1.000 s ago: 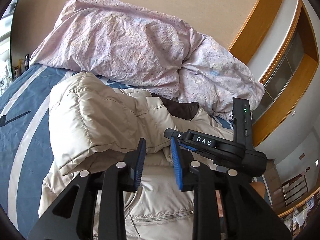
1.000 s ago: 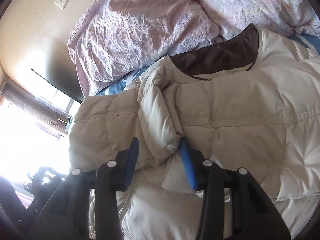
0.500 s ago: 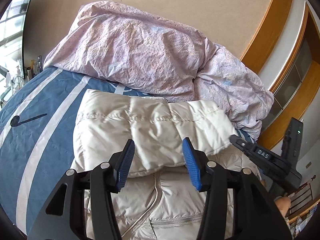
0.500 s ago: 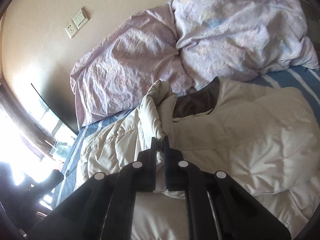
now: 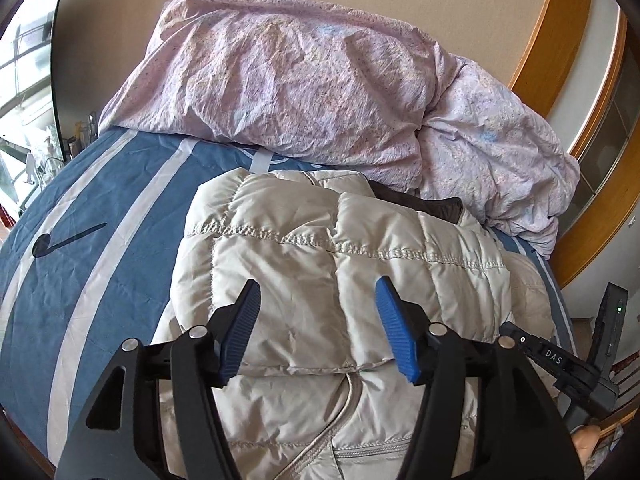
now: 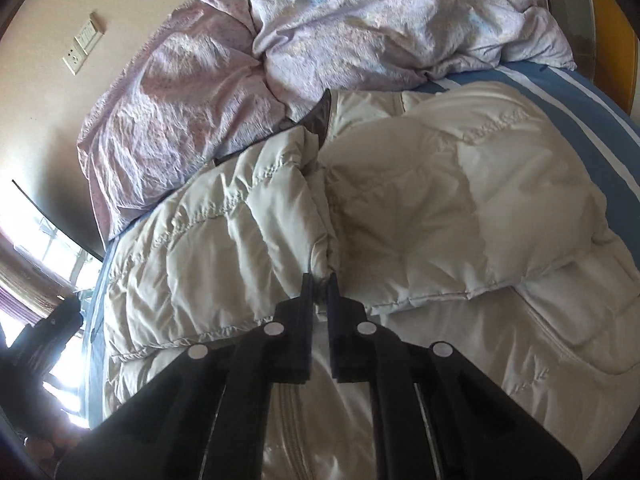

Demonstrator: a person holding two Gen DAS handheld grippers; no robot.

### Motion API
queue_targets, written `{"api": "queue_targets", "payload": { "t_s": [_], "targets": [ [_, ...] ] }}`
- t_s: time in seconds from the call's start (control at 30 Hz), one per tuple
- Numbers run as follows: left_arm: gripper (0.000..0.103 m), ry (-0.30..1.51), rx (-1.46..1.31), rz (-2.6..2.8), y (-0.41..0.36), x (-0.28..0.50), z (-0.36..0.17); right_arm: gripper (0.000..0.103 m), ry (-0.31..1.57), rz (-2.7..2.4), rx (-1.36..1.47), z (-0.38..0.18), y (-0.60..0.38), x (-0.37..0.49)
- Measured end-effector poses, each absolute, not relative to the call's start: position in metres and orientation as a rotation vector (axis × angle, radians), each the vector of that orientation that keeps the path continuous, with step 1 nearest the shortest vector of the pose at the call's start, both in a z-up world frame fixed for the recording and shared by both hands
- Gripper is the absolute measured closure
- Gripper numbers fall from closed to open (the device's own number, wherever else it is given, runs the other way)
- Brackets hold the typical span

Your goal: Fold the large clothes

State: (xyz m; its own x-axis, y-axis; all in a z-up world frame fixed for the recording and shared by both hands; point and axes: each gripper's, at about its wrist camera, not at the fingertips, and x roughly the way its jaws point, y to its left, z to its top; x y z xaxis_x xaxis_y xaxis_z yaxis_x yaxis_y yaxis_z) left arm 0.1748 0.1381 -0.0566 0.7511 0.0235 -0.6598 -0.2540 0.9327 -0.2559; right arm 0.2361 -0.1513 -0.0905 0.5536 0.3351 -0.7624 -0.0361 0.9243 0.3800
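Note:
A cream quilted down jacket [image 5: 328, 264] lies on the bed, one sleeve folded across its chest, brown collar lining [image 5: 420, 202] at the far end. My left gripper [image 5: 316, 328] hovers over the folded sleeve's edge, its jaws opening, blue pads not pressing on the fabric. In the right wrist view the jacket [image 6: 400, 208] fills the middle. My right gripper [image 6: 320, 284] is shut on the cuff end of the other sleeve [image 6: 280, 200], which is pulled up into a ridge. The right gripper's body [image 5: 568, 364] shows at the lower right of the left wrist view.
A blue bedsheet with white stripes [image 5: 100, 232] covers the bed. A crumpled pink duvet [image 5: 320, 88] is heaped along the wall behind the jacket. A wooden frame [image 5: 560, 40] runs at the right. A wall socket [image 6: 82, 48] and a bright window [image 6: 48, 240] lie left.
My left gripper let go of the sleeve, which now lies across the jacket, and opened wider. My right gripper closed on the other sleeve's cuff and carried it sideways.

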Motion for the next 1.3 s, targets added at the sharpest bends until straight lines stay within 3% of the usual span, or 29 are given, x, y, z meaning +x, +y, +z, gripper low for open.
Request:
{"api": "queue_targets", "payload": {
  "t_s": [0.1,0.13,0.17,0.27,0.37,0.47,1.3],
  "targets": [
    [0.032,0.721,-0.307,0.179,0.139,0.176,-0.060,0.080,0.966,0.215,0.293,-0.092,-0.150,0.235],
    [0.029,0.726,-0.294,0.188,0.139,0.177,-0.061,0.066,0.945,0.200,0.275,-0.088,-0.151,0.233],
    [0.028,0.733,-0.279,0.198,0.139,0.178,-0.062,0.060,0.910,0.188,0.261,-0.081,-0.154,0.231],
    [0.026,0.758,-0.237,0.215,0.136,0.182,-0.068,0.060,0.801,0.163,0.214,-0.060,-0.155,0.226],
    [0.026,0.784,-0.199,0.220,0.132,0.188,-0.075,0.074,0.777,0.222,0.158,-0.053,-0.143,0.229],
    [0.026,0.804,-0.175,0.223,0.128,0.193,-0.083,0.080,0.794,0.279,0.098,-0.059,-0.124,0.233],
    [0.022,0.911,-0.125,0.227,0.132,0.227,-0.132,0.083,1.029,0.306,0.150,-0.128,-0.116,0.271]
  ]
}}
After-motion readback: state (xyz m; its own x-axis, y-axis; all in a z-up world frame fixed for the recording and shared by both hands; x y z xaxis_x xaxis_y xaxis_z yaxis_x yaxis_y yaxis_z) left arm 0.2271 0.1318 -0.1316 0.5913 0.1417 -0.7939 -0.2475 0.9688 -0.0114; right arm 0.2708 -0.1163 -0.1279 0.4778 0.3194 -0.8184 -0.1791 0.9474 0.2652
